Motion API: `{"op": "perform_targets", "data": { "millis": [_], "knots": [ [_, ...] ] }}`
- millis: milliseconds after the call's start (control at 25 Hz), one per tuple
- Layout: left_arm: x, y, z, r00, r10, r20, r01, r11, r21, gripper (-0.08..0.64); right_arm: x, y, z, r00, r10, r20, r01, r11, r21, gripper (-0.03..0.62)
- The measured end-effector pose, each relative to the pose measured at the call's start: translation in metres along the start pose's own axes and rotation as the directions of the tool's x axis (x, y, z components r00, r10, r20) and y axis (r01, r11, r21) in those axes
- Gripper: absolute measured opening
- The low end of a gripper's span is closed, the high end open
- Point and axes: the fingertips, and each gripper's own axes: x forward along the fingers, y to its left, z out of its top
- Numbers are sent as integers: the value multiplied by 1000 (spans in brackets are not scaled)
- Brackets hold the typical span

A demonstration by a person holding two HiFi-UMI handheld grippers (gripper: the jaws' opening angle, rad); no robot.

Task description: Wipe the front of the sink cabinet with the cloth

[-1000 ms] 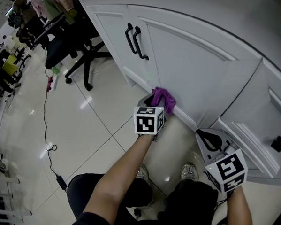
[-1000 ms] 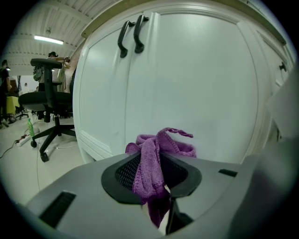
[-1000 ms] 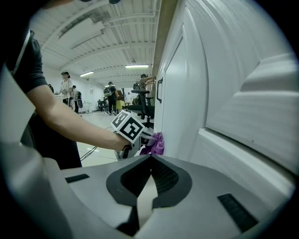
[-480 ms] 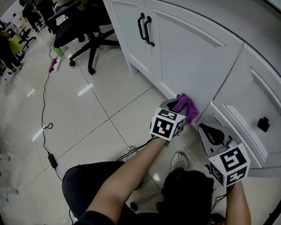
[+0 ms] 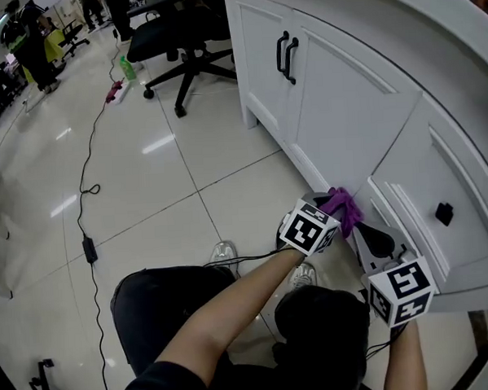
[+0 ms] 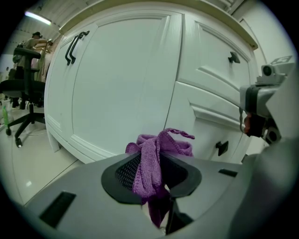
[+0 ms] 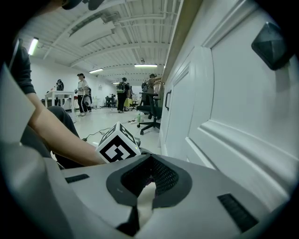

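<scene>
Far left of the sink cabinet (image 5: 350,115): white tiled floor (image 5: 146,203), a black cable (image 5: 84,202) trailing across it, a green bottle (image 5: 126,67), and a black office chair (image 5: 178,26) just off the cabinet's left corner.

Cabinet front: white, panelled. Two black bar handles (image 5: 284,56) sit side by side on the double doors.

Left hand-held gripper (image 6: 158,156): low, at the foot of the cabinet, below the seam between the right door and the drawer stack. Its jaws are pinching a purple cloth (image 5: 343,208). The cloth is bunched, its loose end standing up past the tips towards the cabinet's base moulding. Actual contact with the paint cannot be confirmed from either view.

Right hand-held gripper (image 7: 150,158): just right of the left one, close alongside the drawer fronts and apart from the cloth. The jaws are pressed together at the tips, with nothing between them.

Further right on the cabinet: a small black knob (image 5: 444,213) on a drawer front.

The person operating is crouched low in front of the cabinet, both forearms extended.
</scene>
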Motion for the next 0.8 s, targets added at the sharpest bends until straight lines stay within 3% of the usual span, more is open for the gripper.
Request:
{"op": "perform_targets", "data": {
  "millis": [280, 600, 800],
  "knots": [
    [7, 26, -11, 999, 33, -2, -33, 999, -33, 110, 17, 4, -7, 999, 32, -36, -32, 999, 15, 0],
    [15, 110, -3, 995, 101, -12, -101, 994, -41, 110, 66, 0, -14, 998, 37, -42, -34, 997, 73, 0],
    [23, 152, 5, 995, 103, -13, -103, 994, -20, 111, 91, -10, -17, 999, 15, -43, -10, 994, 110, 0]
  ]
}}
